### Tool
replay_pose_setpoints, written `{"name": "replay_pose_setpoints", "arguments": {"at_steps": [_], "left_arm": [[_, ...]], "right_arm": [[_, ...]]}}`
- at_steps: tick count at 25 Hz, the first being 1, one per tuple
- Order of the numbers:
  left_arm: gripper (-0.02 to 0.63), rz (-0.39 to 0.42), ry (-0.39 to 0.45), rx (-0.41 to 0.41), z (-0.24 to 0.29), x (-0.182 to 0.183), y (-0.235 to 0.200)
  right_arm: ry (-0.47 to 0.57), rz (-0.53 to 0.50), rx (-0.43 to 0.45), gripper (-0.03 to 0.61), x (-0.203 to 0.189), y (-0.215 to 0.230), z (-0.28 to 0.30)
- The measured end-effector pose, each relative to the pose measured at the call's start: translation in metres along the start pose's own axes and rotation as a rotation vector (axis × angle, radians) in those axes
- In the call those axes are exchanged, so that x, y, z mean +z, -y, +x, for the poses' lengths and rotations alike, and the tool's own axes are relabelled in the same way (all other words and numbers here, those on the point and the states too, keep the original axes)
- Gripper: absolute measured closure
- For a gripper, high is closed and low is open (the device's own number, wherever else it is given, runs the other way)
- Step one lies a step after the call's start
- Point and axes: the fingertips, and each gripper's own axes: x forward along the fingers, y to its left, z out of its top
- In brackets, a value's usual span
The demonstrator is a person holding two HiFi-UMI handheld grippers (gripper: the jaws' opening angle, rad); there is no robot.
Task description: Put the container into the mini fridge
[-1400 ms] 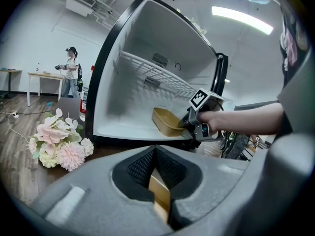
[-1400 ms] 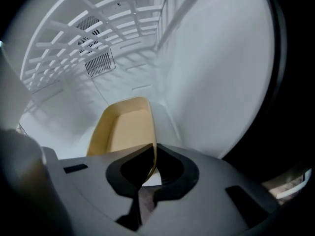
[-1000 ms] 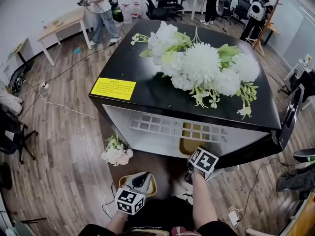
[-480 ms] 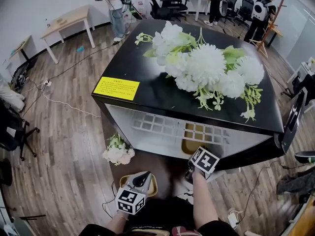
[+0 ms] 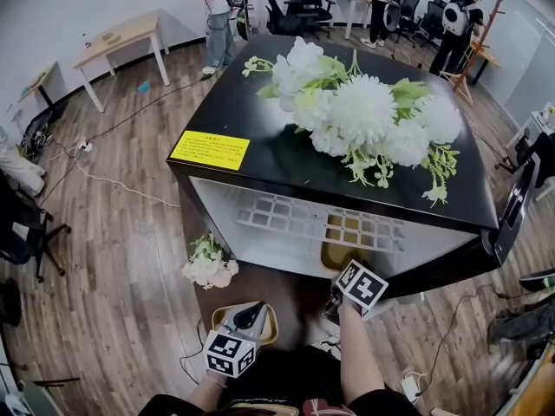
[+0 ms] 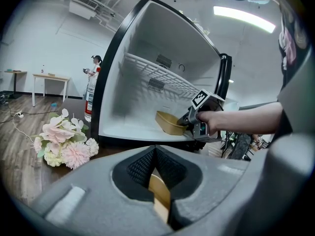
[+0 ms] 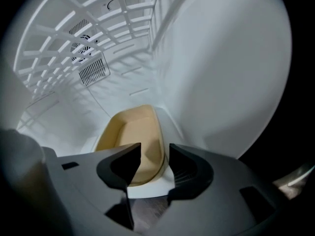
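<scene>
1. Container (image 7: 132,140): we see a shallow tan tray with rounded corners, a raised rim and a smooth, bare inside.
2. It rests flat on the white floor of the mini fridge (image 7: 221,73), close against the right side wall. It sits below the white wire shelf (image 7: 64,48), near the front opening.
3. Our right gripper (image 7: 155,155) reaches into that opening. Its jaws stand apart and have just been opening. The container's near right rim lies between them, and neither pad presses on it.
4. Our left gripper (image 6: 155,156) has its jaws together, clamped on the thin tan rim of a second container (image 5: 218,319). That one is low in front of the fridge, well apart from the first.
5. On the fridge's black top we see white flowers (image 5: 355,115) and a yellow label (image 5: 209,150).
6. A smaller pink bunch (image 6: 61,141) lies on the wood floor, just left of the opening.
</scene>
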Motion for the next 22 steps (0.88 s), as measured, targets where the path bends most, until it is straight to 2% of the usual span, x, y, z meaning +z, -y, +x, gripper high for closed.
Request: {"name": "replay_pose_setpoints", "arguments": {"at_steps": [6,14,17,22], "left_arm": [[0.604,0.010,0.008,-0.011,-0.004,0.001,0.003],[0.604,0.023,0.015,-0.008,-0.012,0.000,0.008],[0.606,0.024,0.021,0.011,-0.016,0.000,0.005],[0.604,0.022,0.023,0.000,-0.021,-0.001,0.007]], "right_arm": [[0.050,0.022,0.062,0.322,0.002,-0.008,-0.009],[0.096,-0.008,0.153,0.272,0.001,-0.014,-0.028],[0.103,-0.013,0.210,0.215,-0.005,-0.020,-0.034],[0.105,-0.052,0.212,0.211,-0.016,-0.018,-0.047]]}}
